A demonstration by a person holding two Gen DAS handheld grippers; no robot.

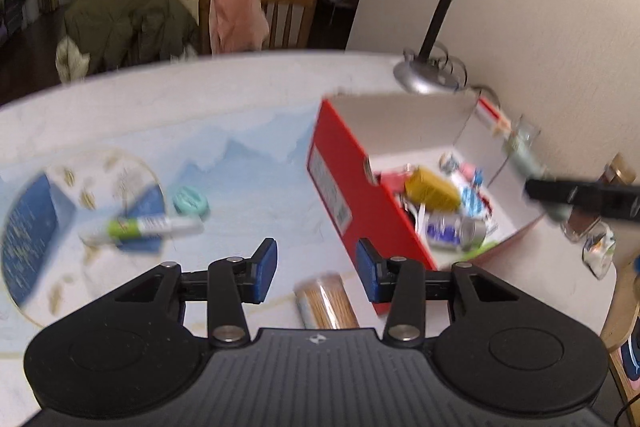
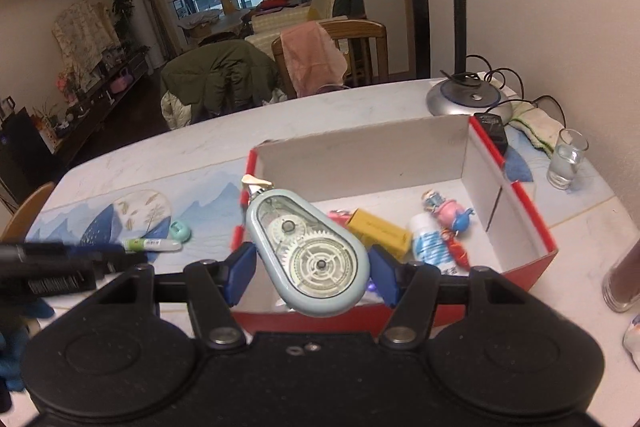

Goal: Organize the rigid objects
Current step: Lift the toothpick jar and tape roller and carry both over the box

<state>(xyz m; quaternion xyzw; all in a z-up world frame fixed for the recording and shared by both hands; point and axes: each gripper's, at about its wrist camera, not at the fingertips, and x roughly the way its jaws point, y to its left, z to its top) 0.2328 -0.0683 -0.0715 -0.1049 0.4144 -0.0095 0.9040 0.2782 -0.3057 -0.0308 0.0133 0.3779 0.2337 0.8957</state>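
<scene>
A white worktop [image 2: 360,107] with a blue mountain-print mat [image 2: 208,203] is standing in a living room, with coat-draped chairs [image 2: 224,75] at 12 o'clock and a desk lamp [image 2: 468,99] at 1 o'clock. The right tool [image 2: 312,263] is gripping a pale blue correction tape dispenser [image 2: 308,251] between its blue pads, jaws closed on its sides, over the near edge of the red shoebox [image 2: 540,219]. Inside the box are lying a yellow box [image 2: 380,231], a white bottle [image 2: 430,243] and a pink toy [image 2: 452,211]. The left tool [image 1: 316,271] is hanging wide open and empty above a cylindrical container [image 1: 326,303]. At 10 o'clock a green-labelled glue stick [image 1: 148,227] and a mint tape roll [image 1: 191,202] are lying on the mat. No writing is legible.
</scene>
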